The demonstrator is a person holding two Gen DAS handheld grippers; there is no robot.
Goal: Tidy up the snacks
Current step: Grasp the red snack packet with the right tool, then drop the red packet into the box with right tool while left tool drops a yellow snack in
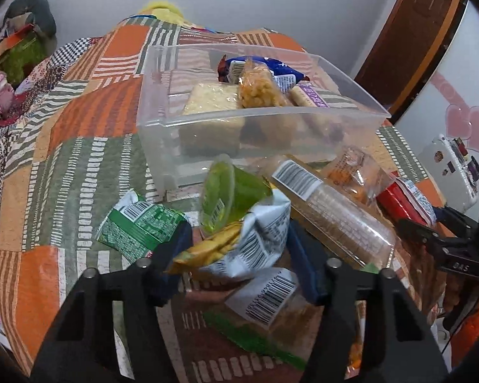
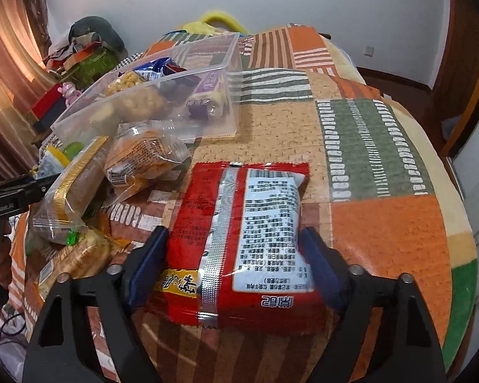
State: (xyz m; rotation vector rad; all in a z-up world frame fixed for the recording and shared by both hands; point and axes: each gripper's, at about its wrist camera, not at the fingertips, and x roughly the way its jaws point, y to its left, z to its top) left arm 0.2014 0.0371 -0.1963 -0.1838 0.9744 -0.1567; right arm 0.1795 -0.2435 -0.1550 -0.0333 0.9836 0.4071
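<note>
Right gripper (image 2: 236,268) brackets the red packet (image 2: 246,242), jaws apparently closed on it for transfer to clear bin (image 2: 207,67); left gripper (image 1: 236,265) straddles white-yellow bag (image 1: 239,249), grip uncertain.

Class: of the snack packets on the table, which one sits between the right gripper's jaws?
The red packet, back side up with its white printed label showing. It lies alone between the right gripper jaws; the other loose packets are heaped to its left.

wall (image 2: 303,0): pale grey | door (image 1: 408,38): brown wood | curtain (image 2: 6,63): striped orange
</note>
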